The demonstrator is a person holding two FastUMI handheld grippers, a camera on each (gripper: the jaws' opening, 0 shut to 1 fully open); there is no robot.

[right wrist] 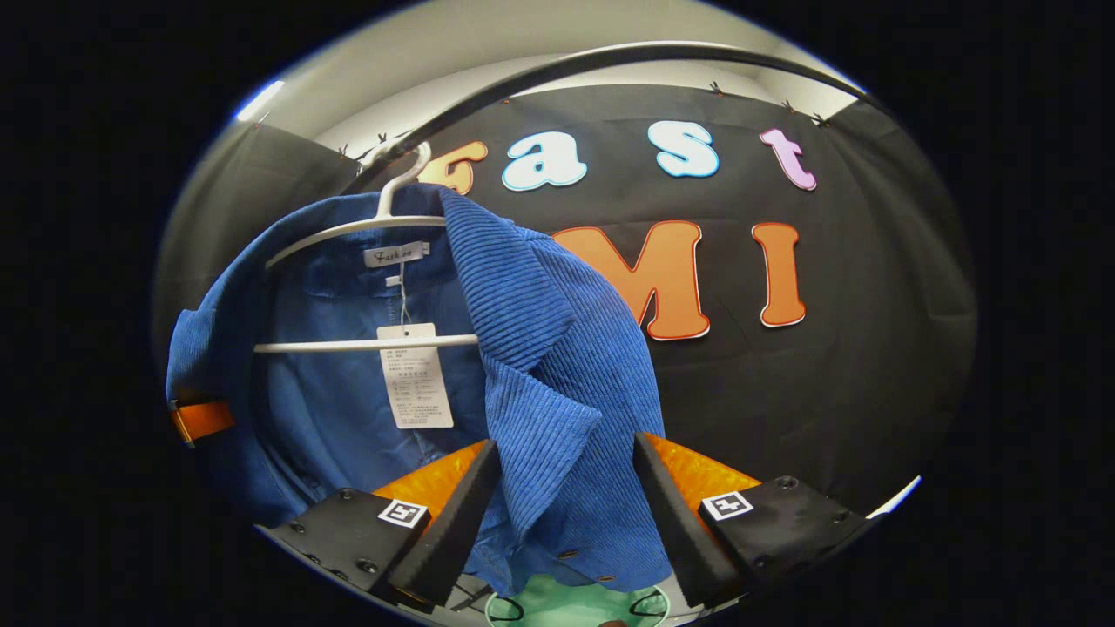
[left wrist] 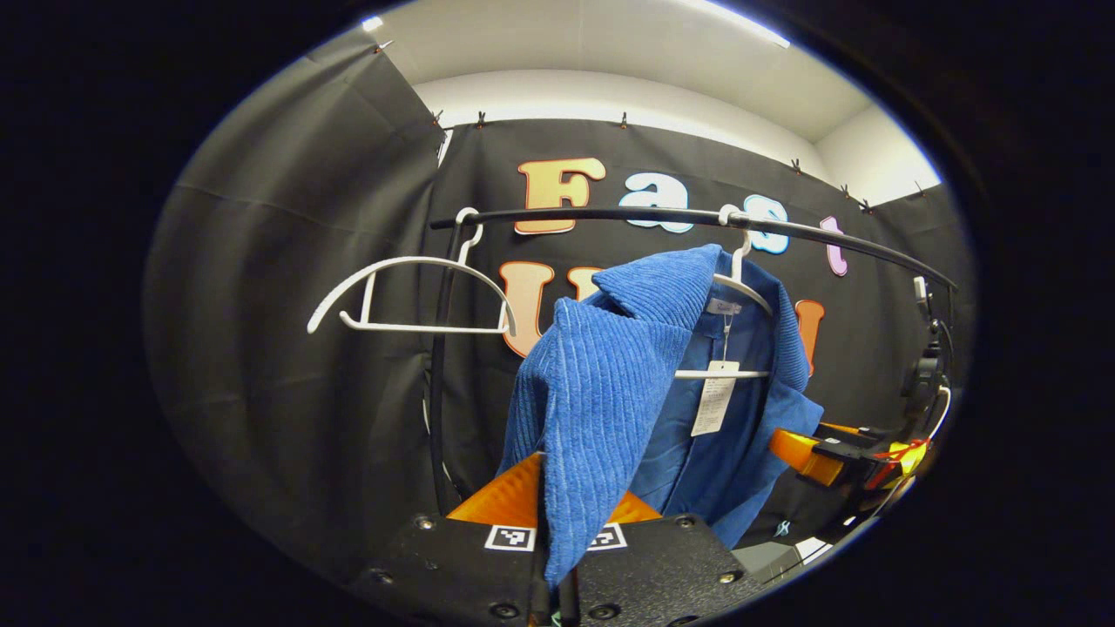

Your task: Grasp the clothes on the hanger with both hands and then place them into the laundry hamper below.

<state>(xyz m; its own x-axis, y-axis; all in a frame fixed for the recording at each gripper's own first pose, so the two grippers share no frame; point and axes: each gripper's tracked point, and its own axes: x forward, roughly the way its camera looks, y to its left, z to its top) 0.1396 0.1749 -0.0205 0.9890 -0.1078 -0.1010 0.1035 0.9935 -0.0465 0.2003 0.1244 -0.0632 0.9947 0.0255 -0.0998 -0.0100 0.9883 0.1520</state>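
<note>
Left gripper view: your left gripper (left wrist: 557, 557) pinches the jacket (left wrist: 610, 383) hem; right gripper (right wrist: 566, 514) gapes around the front panel, tilted upward.

The corduroy jacket (right wrist: 557, 366) is ribbed royal blue with a smoother blue lining. Its hanger (right wrist: 366, 226) is white, like the paper tag (right wrist: 416, 376). The laundry hamper (right wrist: 575, 605) is mint green. The rail (left wrist: 662, 218) is black.

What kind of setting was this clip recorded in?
Likely a staged recording booth, not a home: black cloth wall clipped up all round, a bare clothes rail with white hangers, and a blue jacket with its tag still attached.
</note>
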